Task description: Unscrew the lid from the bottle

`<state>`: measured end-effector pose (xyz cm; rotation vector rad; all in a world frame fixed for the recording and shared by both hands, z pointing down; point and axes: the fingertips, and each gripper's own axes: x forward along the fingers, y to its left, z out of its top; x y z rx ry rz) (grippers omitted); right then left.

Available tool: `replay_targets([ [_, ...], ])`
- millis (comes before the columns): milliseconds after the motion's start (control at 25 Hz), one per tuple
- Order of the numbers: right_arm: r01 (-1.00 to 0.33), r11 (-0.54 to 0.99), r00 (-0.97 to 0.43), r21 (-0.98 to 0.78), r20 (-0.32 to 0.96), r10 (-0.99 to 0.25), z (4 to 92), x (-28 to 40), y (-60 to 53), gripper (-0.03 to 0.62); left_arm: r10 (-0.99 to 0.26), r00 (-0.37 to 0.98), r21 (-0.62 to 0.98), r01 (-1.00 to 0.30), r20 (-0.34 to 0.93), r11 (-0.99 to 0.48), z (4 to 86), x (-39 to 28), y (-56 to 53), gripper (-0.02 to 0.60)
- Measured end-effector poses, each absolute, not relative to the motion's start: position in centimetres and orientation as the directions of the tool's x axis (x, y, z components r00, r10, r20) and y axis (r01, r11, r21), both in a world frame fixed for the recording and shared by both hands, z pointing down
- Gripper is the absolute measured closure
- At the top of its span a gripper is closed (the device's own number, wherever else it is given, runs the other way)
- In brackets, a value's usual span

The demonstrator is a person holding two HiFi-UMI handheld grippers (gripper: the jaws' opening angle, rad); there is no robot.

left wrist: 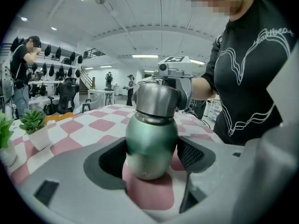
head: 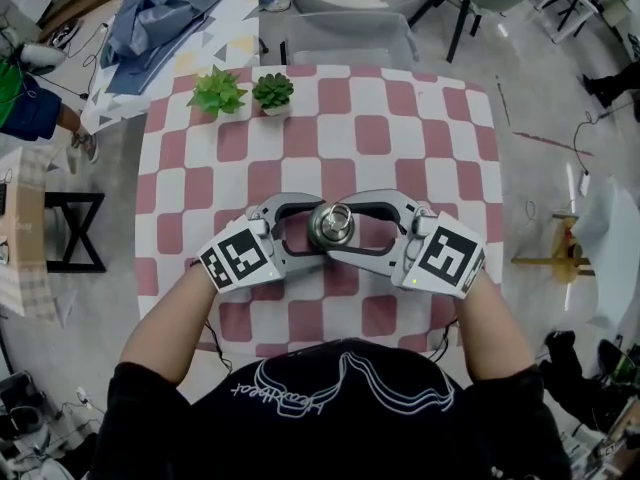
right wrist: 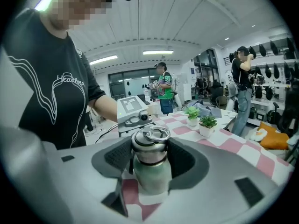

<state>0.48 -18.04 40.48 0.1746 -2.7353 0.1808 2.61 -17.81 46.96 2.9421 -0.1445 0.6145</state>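
Note:
A green bottle [left wrist: 152, 139] with a steel lid [head: 333, 224] and a ring handle stands upright on the pink-and-white checked table [head: 370, 128], near its front edge. My left gripper [left wrist: 152, 157] comes in from the left and is shut on the green body, a pad pressed to each side. My right gripper [right wrist: 149, 157] comes in from the right, higher up, and is shut on the steel lid [right wrist: 149, 147], above the green body [right wrist: 152, 176]. In the head view the left gripper [head: 316, 230] and right gripper [head: 350, 226] ring the bottle from both sides.
Two small potted plants [head: 218, 92] [head: 272, 91] stand at the table's far left edge. A black stool [head: 75, 230] stands left of the table and a grey chair [head: 345, 38] behind it. People stand farther off in the room.

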Motion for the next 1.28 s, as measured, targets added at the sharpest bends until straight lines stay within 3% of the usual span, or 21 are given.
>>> replay_targets([
  [360, 0.052, 0.996, -0.891, -0.079, 0.446, 0.082, 40.6, 0.3, -17.5, 0.347, 0.064, 0.893, 0.099, 0.021, 0.445, -0.995, 47.0, 2.4, -17.4, 0.238],
  [680, 0.114, 0.990, -0.864, -0.084, 0.483, 0.140, 40.8, 0.2, -17.4, 0.349, 0.089, 0.890, 0.105, 0.047, 0.447, -0.993, 47.2, 2.3, -17.3, 0.238],
  [800, 0.087, 0.994, -0.870, -0.065, 0.481, 0.108, 40.7, 0.3, -17.6, 0.344, 0.075, 0.893, 0.103, 0.033, 0.443, -0.994, 47.1, 2.4, -17.4, 0.238],
  [920, 0.015, 1.000, -0.880, -0.026, 0.473, 0.025, 40.5, 0.6, -18.1, 0.284, 0.041, 0.895, 0.104, -0.006, 0.445, -0.995, 47.1, 2.5, -17.4, 0.238],
  [1280, -0.244, 0.967, -0.926, -0.077, 0.315, -0.208, 38.7, 1.6, -17.2, 0.261, -0.215, 0.876, 0.109, -0.288, 0.432, -0.951, 47.2, 2.6, -17.4, 0.238],
])
